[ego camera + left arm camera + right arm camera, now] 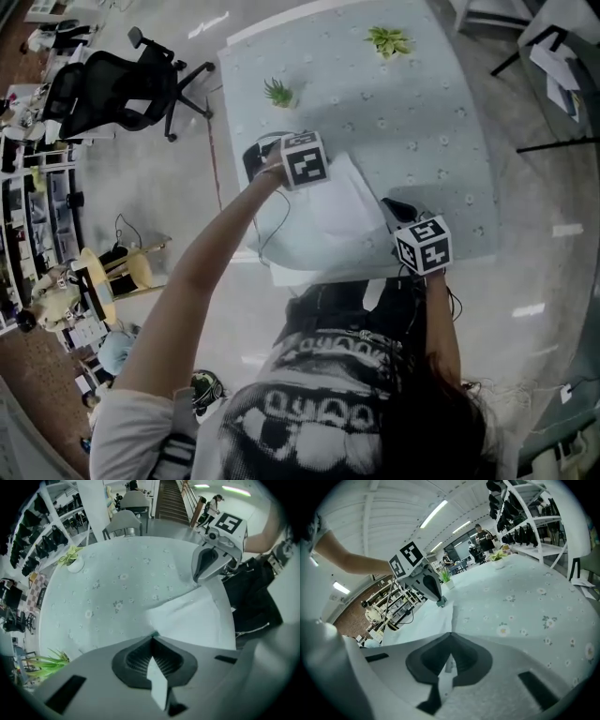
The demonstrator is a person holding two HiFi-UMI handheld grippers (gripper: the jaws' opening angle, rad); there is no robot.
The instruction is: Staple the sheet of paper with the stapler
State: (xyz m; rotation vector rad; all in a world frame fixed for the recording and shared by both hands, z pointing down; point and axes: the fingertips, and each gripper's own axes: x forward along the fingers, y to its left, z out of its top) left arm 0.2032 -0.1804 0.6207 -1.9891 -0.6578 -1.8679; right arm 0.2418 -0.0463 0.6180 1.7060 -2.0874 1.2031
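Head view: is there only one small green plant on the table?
No: the table bears two, a nearer plant by its left edge and a farther plant.

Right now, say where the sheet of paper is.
The sheet of paper lies centre in the head view, at the table's near edge, with the left gripper on its far-left corner and the right gripper on its right corner.
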